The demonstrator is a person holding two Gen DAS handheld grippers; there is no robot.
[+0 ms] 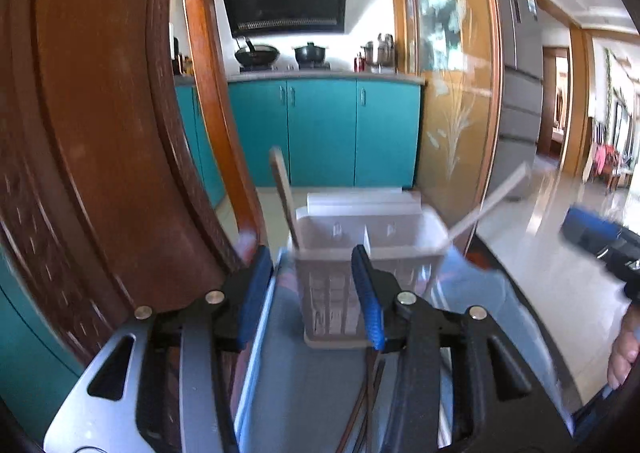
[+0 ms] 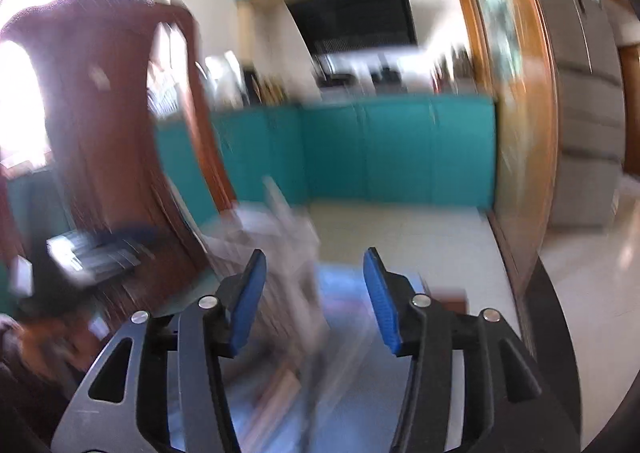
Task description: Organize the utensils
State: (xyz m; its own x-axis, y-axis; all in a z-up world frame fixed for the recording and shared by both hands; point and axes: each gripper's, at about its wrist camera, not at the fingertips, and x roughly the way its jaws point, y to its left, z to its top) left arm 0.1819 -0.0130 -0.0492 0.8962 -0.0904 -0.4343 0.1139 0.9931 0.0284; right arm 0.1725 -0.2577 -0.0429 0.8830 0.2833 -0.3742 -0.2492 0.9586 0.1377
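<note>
A pale plastic utensil holder (image 1: pixel 340 293) with two compartments stands on the glass table (image 1: pixel 312 393), just beyond my left gripper (image 1: pixel 311 257). A wooden utensil handle (image 1: pixel 282 189) leans in its left compartment. A long white utensil (image 1: pixel 490 205) slants out over its right rim. The left gripper is open, and no pad touches the holder. Thin dark sticks (image 1: pixel 362 409) lie on the table under its right finger. In the blurred right wrist view my right gripper (image 2: pixel 315 257) is open with nothing between its pads, and the holder (image 2: pixel 280 253) shows as a smear ahead and to the left.
A carved wooden chair back (image 1: pixel 100 133) stands close on the left. The table's dark curved edge (image 1: pixel 532 313) runs along the right, with tiled floor beyond. A person's hand (image 1: pixel 624 353) and the other gripper (image 1: pixel 600 237) show at the right. Teal kitchen cabinets (image 1: pixel 320 133) lie ahead.
</note>
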